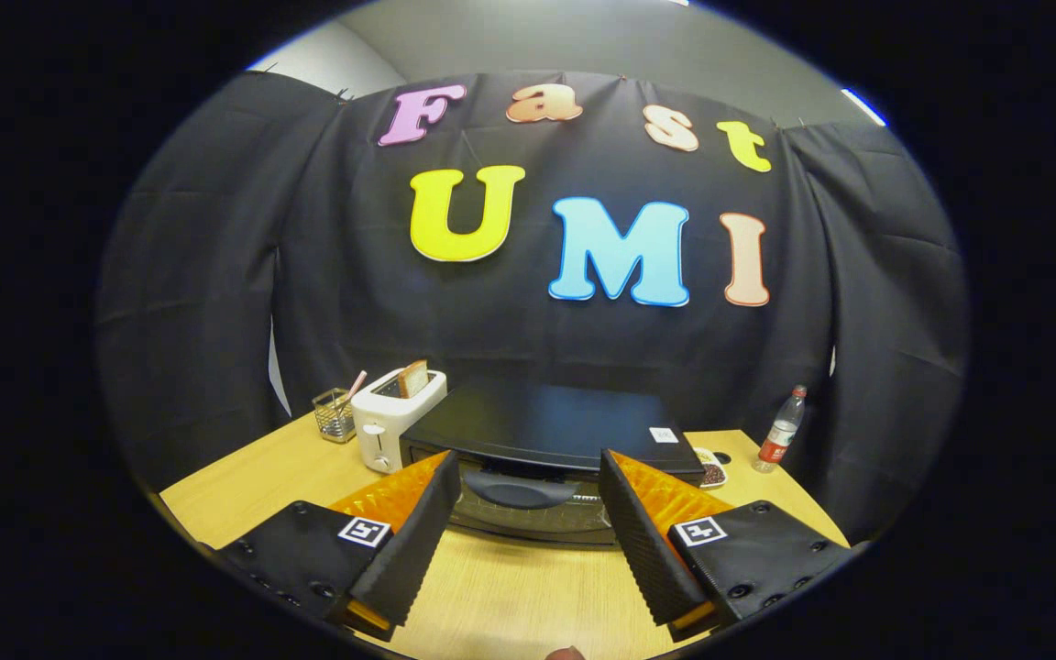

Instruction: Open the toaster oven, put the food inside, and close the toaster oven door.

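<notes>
Gripper view: tool (528, 500) spread before closed toaster oven (546, 449).

Hand-held gripper (528, 486) fingers wide apart, just before closed toaster oven (546, 431)

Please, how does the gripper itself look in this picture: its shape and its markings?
The gripper has two wedge-shaped fingers with ribbed inner faces. Each sits on a flat block with screw holes that carries a square black-and-white tag. Open, it frames the toaster oven handle.

Gripper (523, 486) level; fingers spread (holding nothing)
</notes>
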